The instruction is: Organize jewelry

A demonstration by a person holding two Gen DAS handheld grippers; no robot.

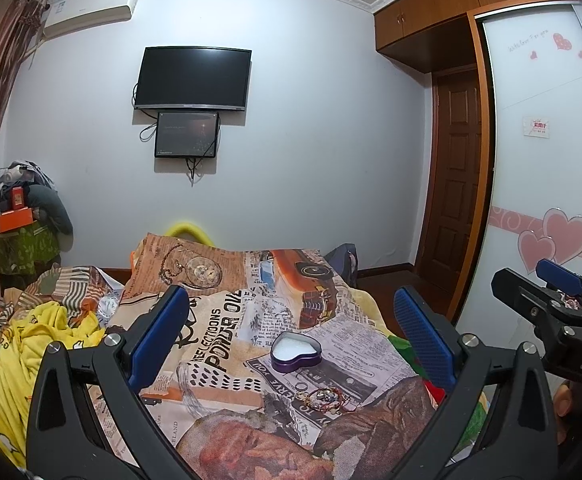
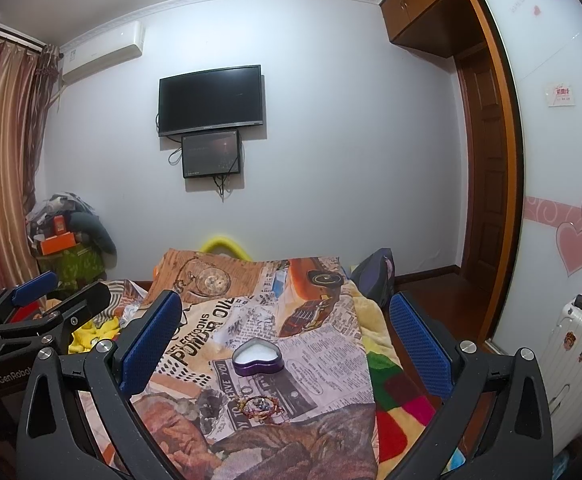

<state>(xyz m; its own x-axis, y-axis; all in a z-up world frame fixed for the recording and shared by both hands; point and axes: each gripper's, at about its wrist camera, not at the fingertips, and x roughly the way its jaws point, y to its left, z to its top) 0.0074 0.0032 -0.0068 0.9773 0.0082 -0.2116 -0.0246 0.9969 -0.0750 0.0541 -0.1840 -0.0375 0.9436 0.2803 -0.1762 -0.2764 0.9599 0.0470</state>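
While both grippers — left (image 1: 291, 344) and right (image 2: 287, 344) — hover spread apart and empty, the tangled bracelets (image 2: 259, 406) near the heart tin (image 2: 257, 357) could snag on the soft bedspread (image 2: 323, 344).

Your left gripper (image 1: 291, 336) and right gripper (image 2: 287, 336) share matte black angular frames with triangular cut-outs, silver screws near the jaws, and textured blue pads (image 1: 159, 334). White lettering reads "DAS" beside one frame, "GenRobo" beside the other.

A black television (image 1: 193, 79) is mounted on the wall at twelve o'clock, with a smaller screen (image 1: 186, 135) hung just beneath. A white suitcase (image 2: 571, 350) is seen at three o'clock.
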